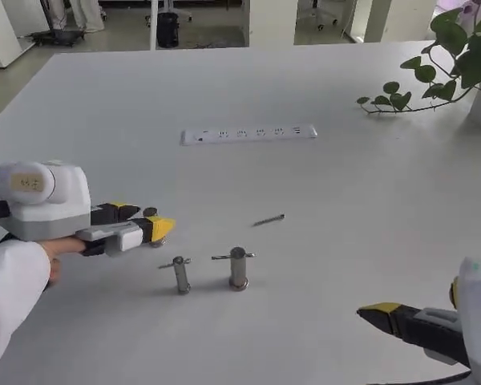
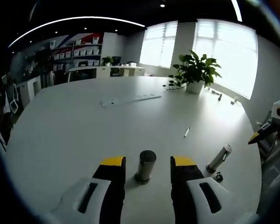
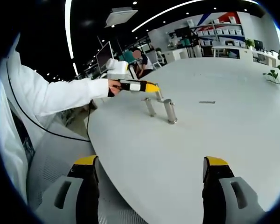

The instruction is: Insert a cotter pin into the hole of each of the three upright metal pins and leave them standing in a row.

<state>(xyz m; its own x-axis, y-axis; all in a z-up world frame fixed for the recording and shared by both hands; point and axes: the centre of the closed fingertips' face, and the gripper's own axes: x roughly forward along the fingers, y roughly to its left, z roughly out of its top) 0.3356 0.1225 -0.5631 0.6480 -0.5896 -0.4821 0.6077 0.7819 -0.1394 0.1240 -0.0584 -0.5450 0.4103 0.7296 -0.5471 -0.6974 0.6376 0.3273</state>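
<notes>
A large white counter (image 1: 321, 184) spreads out in front of the person. At 1 o'clock in the head view a leafy green potted plant (image 1: 457, 56) trails over the far corner. At 12 o'clock lies a long white power strip (image 1: 248, 134).

The left claw (image 2: 148, 162), grey with yellow tips, reaches in from 9 o'clock. Its jaws stand narrowly apart on either side of a bare upright silver metal pin (image 1: 150, 212). Its own view shows a slim gap on each side, so it does not look clamped. The right claw (image 3: 149, 170) hangs wide and empty at 5 o'clock, by the counter's near edge.

Between the claws stand a first fitted metal pin (image 1: 181, 274) and, just beside it at its 3 o'clock, a second fitted metal pin (image 1: 239, 269). Each is upright with a cotter pin through its head.

One loose thin metal cotter pin (image 1: 268, 220) lies flat near the middle, at about 10 o'clock from the right claw and 3 o'clock from the left. Its long axis runs almost 9 to 3, tipped slightly toward 2. The free right claw seems the one to fetch it, though the left claw sits nearer.
</notes>
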